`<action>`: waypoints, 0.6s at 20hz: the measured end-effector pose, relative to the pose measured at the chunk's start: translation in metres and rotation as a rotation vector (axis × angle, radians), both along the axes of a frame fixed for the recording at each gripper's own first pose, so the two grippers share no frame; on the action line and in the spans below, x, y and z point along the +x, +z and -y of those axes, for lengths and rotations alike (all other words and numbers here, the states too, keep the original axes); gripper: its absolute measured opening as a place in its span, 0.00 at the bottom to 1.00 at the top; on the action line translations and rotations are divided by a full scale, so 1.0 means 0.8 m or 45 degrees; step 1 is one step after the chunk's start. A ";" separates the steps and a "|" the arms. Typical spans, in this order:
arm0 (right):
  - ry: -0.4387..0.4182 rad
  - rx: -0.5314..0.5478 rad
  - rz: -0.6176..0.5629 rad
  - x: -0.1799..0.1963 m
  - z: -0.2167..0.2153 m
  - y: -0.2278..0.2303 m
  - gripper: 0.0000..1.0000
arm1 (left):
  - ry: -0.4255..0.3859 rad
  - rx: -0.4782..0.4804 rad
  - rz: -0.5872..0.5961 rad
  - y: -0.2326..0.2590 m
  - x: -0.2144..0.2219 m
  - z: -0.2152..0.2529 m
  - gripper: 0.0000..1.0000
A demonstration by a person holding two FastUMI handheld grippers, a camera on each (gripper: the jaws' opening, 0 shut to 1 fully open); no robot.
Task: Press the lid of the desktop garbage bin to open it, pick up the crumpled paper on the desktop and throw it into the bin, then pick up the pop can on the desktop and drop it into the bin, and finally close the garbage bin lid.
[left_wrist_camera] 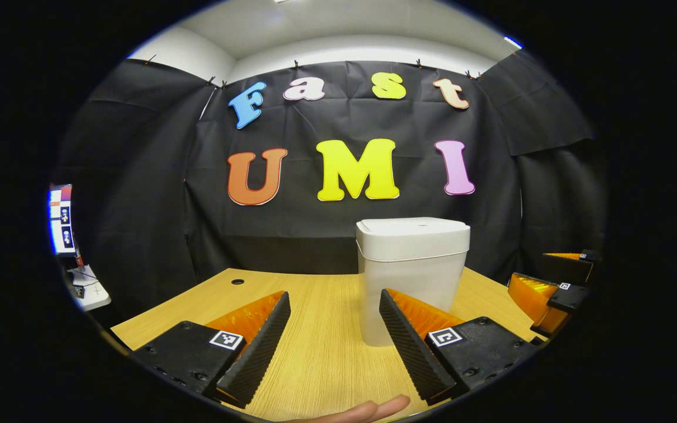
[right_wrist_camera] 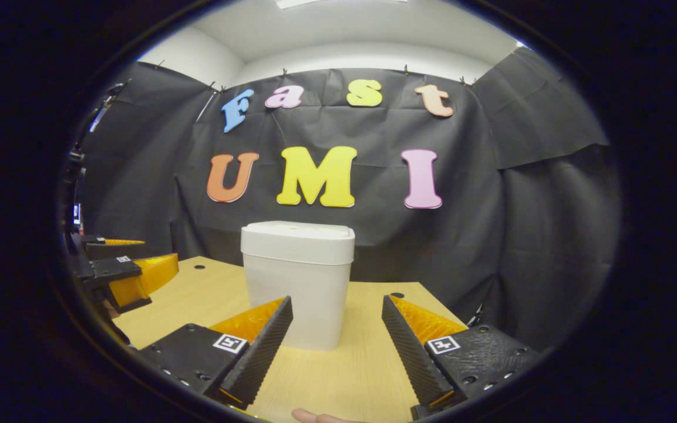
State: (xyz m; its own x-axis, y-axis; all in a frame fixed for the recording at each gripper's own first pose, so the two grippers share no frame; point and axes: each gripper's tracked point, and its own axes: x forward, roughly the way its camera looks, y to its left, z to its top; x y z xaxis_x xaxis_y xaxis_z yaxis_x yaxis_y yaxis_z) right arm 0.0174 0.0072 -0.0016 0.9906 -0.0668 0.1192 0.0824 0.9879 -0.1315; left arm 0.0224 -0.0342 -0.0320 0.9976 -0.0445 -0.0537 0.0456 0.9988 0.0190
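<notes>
A white desktop garbage bin (left_wrist_camera: 410,276) stands on the wooden table (left_wrist_camera: 315,329) with its lid (left_wrist_camera: 413,230) down. In the left gripper view my left gripper (left_wrist_camera: 334,343) is open, held low over the table, and the bin stands just beyond its right finger. My right gripper (left_wrist_camera: 555,282) appears at the right edge there, also open. In the right gripper view the bin (right_wrist_camera: 297,285) stands ahead and slightly left of my open right gripper (right_wrist_camera: 337,346), and my left gripper (right_wrist_camera: 124,267) sits at the far left. Nothing is held between either pair of fingers.
Black cloth walls close the booth behind and at both sides. The table has cable holes (left_wrist_camera: 237,281) (right_wrist_camera: 397,295) near its back edge. A small white stand with a screen (left_wrist_camera: 62,220) is off the table's left. A fingertip (left_wrist_camera: 367,410) shows at the bottom.
</notes>
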 end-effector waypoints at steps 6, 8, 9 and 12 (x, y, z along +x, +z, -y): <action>0.016 -0.014 -0.003 -0.004 0.000 0.000 0.98 | 0.001 -0.001 -0.014 -0.003 0.000 0.002 0.99; 0.016 -0.010 0.006 -0.005 0.002 0.002 0.95 | -0.004 0.008 -0.011 -0.002 -0.001 0.005 0.99; 0.013 -0.010 0.004 -0.005 0.003 0.002 0.95 | -0.007 0.011 -0.009 -0.002 -0.001 0.007 0.99; 0.017 0.000 -0.005 -0.005 0.003 -0.001 0.95 | -0.014 0.013 -0.013 -0.004 -0.002 0.011 0.98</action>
